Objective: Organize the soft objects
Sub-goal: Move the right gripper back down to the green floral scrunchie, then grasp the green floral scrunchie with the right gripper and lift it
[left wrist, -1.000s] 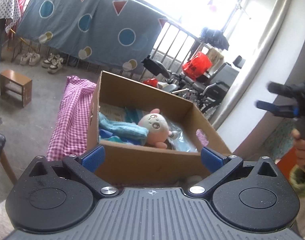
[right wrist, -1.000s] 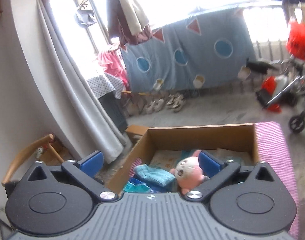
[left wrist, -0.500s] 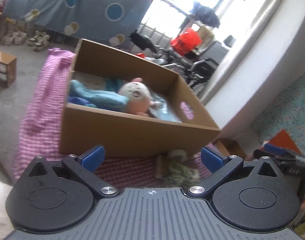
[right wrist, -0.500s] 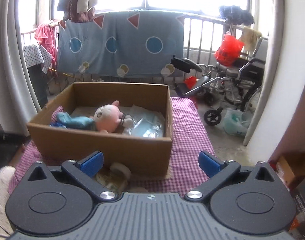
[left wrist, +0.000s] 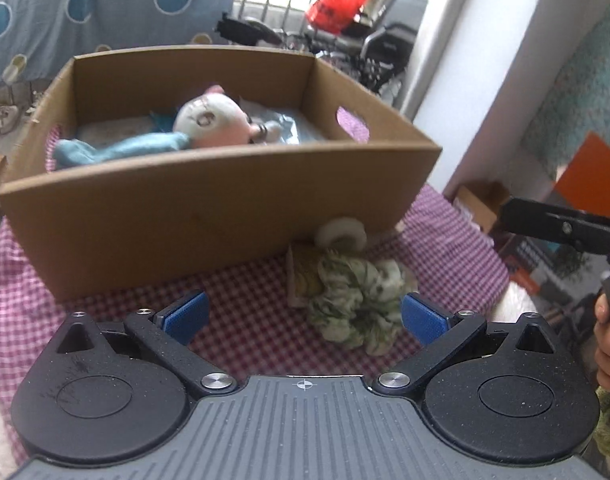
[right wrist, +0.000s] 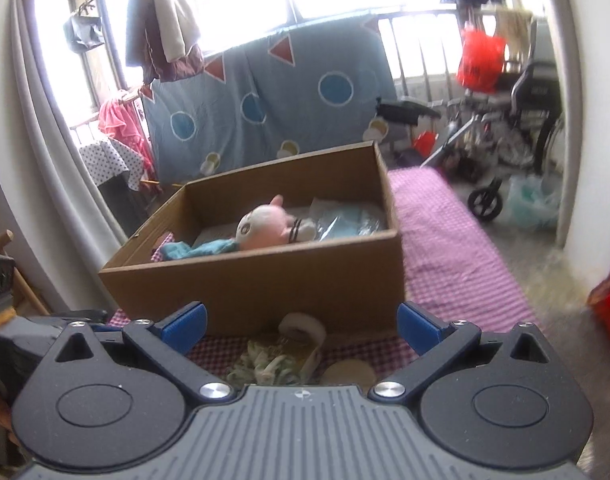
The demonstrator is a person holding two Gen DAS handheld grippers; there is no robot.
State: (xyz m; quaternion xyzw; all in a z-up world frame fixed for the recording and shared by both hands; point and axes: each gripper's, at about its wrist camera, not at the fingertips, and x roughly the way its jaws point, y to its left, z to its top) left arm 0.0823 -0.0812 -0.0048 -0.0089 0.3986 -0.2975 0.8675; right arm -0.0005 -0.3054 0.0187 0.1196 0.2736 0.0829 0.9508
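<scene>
Green scrunchie (left wrist: pixel 355 300) on checked cloth (left wrist: pixel 241 304) before cardboard box (left wrist: pixel 185 216), both grippers' jaws spread

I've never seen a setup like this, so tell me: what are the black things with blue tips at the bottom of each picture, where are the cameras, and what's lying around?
Those are hand-held grippers, one in each of a person's hands, not a robot. Each carries a fisheye camera looking forward along its two blue-padded fingers. One picture is from the left gripper, the other from the right gripper. Both are open and hold nothing. On the pink checked cloth stands a cardboard box with a pink plush doll, a blue cloth and a clear plastic bag inside. In front of the box, outside it, lies a green patterned scrunchie on its card, beside a pale rounded object I can't identify.
</scene>
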